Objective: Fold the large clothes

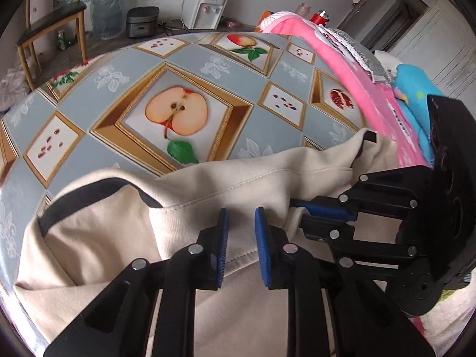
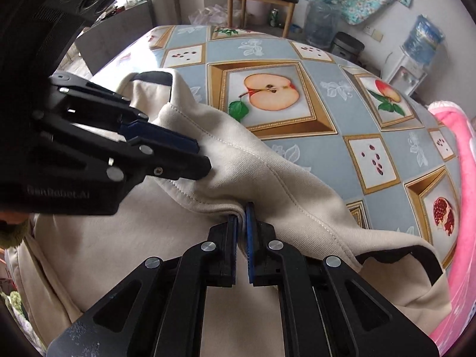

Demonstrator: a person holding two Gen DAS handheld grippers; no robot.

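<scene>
A cream garment (image 1: 208, 196) with black trim lies bunched on the near part of the fruit-print tablecloth (image 1: 238, 68). My left gripper (image 1: 241, 217) hovers over a folded edge of it with jaws a little apart, nothing between the pads. My right gripper (image 2: 241, 217) is shut on a fold of the cream garment (image 2: 267, 178). In the left wrist view the right gripper (image 1: 300, 211) comes in from the right, clamped on the cloth. In the right wrist view the left gripper (image 2: 202, 156) comes in from the left, tips against the cloth.
A pink blanket (image 1: 342, 68) and a blue cloth (image 1: 416, 89) lie along the table's right side. Beyond the table stand a wooden chair (image 1: 50, 26), a water dispenser (image 1: 208, 9) and a rice cooker (image 1: 142, 20).
</scene>
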